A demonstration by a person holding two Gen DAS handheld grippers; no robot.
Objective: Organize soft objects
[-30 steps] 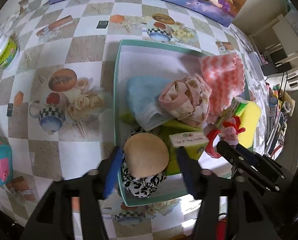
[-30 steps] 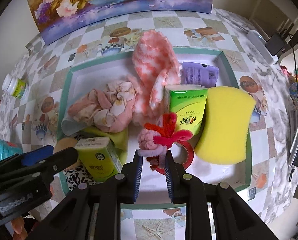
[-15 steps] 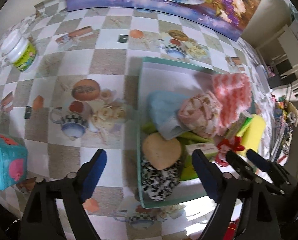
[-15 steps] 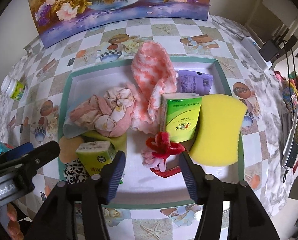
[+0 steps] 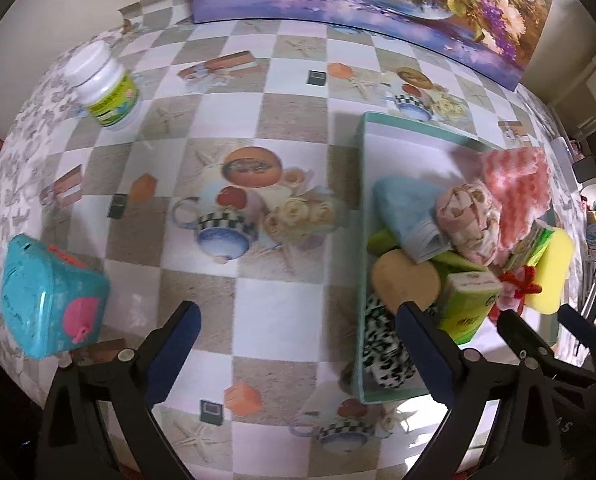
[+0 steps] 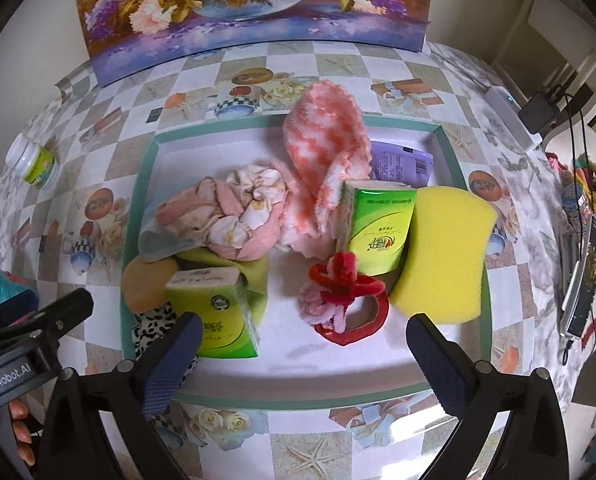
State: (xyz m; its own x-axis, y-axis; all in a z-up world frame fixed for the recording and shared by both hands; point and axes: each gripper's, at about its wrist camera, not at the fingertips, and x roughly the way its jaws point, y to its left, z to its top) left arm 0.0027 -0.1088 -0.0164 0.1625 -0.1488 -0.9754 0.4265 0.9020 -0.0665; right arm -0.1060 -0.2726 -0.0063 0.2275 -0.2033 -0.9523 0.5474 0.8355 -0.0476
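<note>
The left hand-held gripper (image 5: 298, 336) is wide open and holds nothing; it hangs over a bare patch of the checkered counter (image 5: 234, 128), with lots of free room around it. Its right finger sits just over the left rim of the green tray (image 5: 363, 184). At the left edge of that view stands a teal box (image 5: 50, 300), and a white jar (image 5: 104, 84) is at the upper left, both well apart from the tray. The right hand-held gripper (image 6: 301, 340) is also wide open and empty, near the tray's front rim. Inside the tray the soft things are packed close: a yellow sponge (image 6: 445, 252) against the right wall, a pink fluffy cloth (image 6: 325, 148) at the back, and a red and pink scrunchie (image 6: 343, 296) in the lower middle.
</note>
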